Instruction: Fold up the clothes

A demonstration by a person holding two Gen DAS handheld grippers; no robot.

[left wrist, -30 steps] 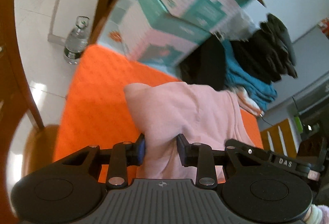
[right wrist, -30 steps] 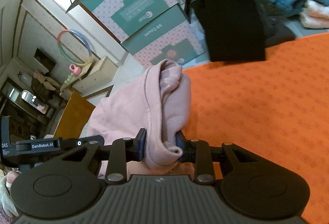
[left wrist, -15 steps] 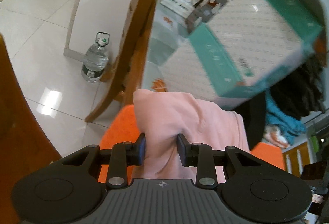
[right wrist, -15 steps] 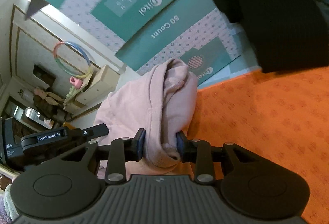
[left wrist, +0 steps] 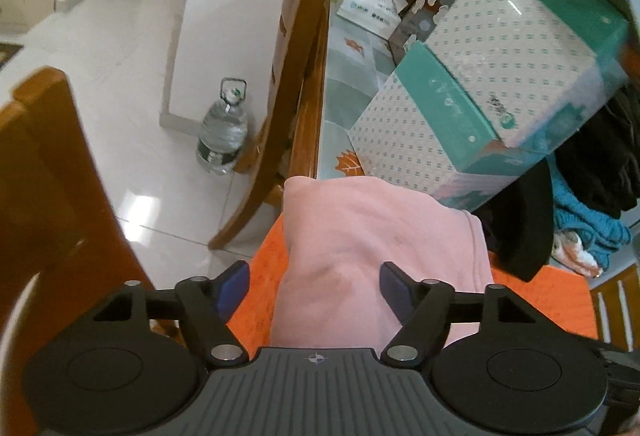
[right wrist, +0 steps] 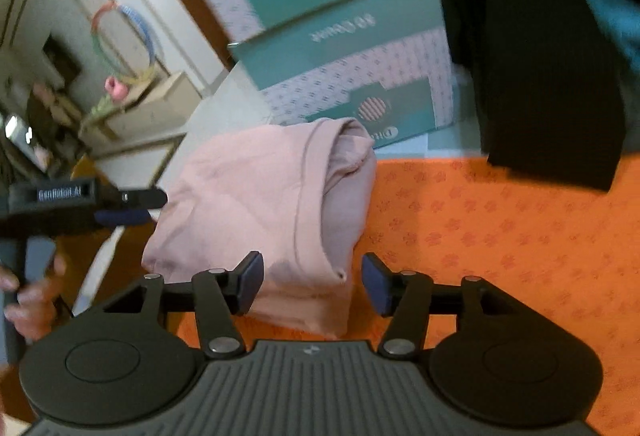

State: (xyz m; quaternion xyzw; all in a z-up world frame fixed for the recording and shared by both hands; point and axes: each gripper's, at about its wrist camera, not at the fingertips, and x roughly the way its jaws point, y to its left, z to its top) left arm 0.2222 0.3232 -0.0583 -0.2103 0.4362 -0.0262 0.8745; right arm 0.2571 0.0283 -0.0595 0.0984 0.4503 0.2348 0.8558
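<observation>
A folded pink garment lies on the orange mat near the table's corner, in front of the teal boxes. My left gripper straddles its near edge; its jaws are opening and the pads stand clear of the cloth. In the right wrist view the same pink garment rests on the orange mat. My right gripper is opening around its near end, with the fingers off the fabric. The left gripper shows at that view's left edge, held by a hand.
Stacked teal patterned boxes stand just behind the garment. A black cloth and a pile of blue clothes lie to the right. A wooden chair and a water bottle stand off the table's left side.
Both grippers were shut on the pink garment and carried it toward the boxes. Both have since let go and spread their jaws, and the garment lies on the mat.
</observation>
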